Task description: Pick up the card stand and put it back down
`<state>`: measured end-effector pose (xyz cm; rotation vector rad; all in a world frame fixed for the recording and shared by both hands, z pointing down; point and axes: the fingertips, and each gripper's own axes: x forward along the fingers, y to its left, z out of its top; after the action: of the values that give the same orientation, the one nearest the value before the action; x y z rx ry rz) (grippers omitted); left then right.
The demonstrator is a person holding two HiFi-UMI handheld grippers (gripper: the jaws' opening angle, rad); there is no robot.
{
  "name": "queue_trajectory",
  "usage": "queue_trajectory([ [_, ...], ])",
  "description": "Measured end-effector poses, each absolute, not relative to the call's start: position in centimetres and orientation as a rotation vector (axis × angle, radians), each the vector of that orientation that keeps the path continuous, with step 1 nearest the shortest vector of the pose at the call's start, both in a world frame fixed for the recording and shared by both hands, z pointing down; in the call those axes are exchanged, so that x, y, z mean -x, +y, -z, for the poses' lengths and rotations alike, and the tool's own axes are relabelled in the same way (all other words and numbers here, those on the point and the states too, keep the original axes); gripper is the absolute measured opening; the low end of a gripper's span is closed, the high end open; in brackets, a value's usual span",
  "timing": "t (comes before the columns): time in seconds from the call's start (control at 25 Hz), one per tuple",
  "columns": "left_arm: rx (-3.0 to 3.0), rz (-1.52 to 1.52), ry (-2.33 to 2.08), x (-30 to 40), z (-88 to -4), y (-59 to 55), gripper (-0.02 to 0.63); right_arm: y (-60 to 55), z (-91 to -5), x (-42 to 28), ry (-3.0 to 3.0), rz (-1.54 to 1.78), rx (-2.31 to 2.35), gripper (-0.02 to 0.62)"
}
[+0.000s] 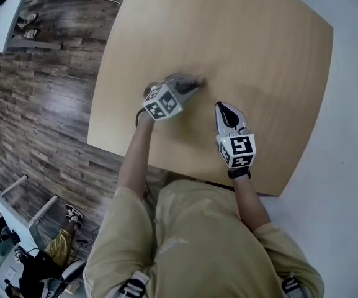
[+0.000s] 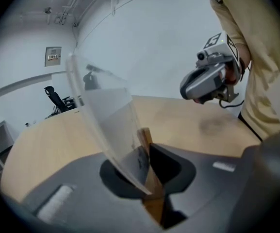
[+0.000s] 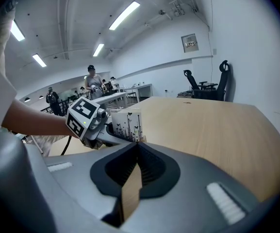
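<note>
My left gripper (image 1: 190, 85) is shut on the card stand (image 1: 198, 79) near the middle of the light wooden table (image 1: 259, 48). In the left gripper view the jaws (image 2: 147, 152) pinch the stand's small wooden base, and its clear sheet (image 2: 101, 110) leans up to the left. The right gripper view shows the stand (image 3: 126, 124) holding a white card with black flower print, with the left gripper (image 3: 111, 131) clamped on it. Whether the stand touches the table is hidden. My right gripper (image 1: 225, 108) lies shut and empty just to the right, its tips (image 3: 139, 143) together.
The table's near edge (image 1: 166, 166) runs in front of my body. A dark plank floor (image 1: 42, 104) lies to the left with white desks (image 1: 5, 17). Office chairs (image 3: 210, 84) stand beyond the table, and people (image 3: 92, 81) are at far desks.
</note>
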<state>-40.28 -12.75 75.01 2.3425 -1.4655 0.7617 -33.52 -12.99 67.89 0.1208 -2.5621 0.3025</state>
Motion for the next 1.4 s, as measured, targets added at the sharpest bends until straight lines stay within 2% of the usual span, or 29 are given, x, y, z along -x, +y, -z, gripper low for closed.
queue_trajectory([
  [0.16,-2.314,-0.738,-1.498,40.3,-75.3,-13.1,0.061,-13.3,-67.4,33.3,-2.572,-0.296,-0.102,0.005],
  [0.24,-2.263,-0.724,-1.568,41.0,-75.0,-12.8,0.245,-13.0,-67.0,33.1,-2.585,-0.297,-0.079,0.005],
  [0.28,-2.234,-0.717,-1.611,41.4,-74.6,-12.5,0.264,-12.7,-66.8,33.0,-2.589,-0.303,-0.065,0.005],
  [0.52,-2.034,-0.646,-1.888,42.7,-69.9,-8.3,0.275,-11.4,-64.1,31.4,-2.631,-0.324,-0.013,0.005],
  [0.56,-1.987,-0.610,-1.937,42.1,-69.0,-7.5,0.261,-11.3,-63.7,30.4,-2.632,-0.322,-0.008,0.005],
  [0.64,-1.887,-0.499,-2.054,40.2,-66.8,-6.1,0.193,-11.0,-62.5,28.2,-2.638,-0.312,0.011,0.005],
  [0.76,-1.746,-0.320,-2.265,39.2,-62.0,-4.6,0.160,-10.7,-59.7,28.0,-2.715,-0.283,0.066,0.005],
  [0.88,-1.646,-0.174,-2.389,36.4,-58.6,-4.0,0.052,-10.4,-56.9,27.3,-2.794,-0.258,0.108,0.005],
  [1.08,-1.622,-0.081,-2.464,29.6,-54.3,-4.0,0.003,-9.5,-52.7,24.5,-2.879,-0.181,0.142,0.005],
  [1.4,-1.573,-0.139,-2.635,23.8,-49.0,-3.0,0.003,-11.1,-49.5,20.3,-2.981,-0.092,-0.047,0.005],
])
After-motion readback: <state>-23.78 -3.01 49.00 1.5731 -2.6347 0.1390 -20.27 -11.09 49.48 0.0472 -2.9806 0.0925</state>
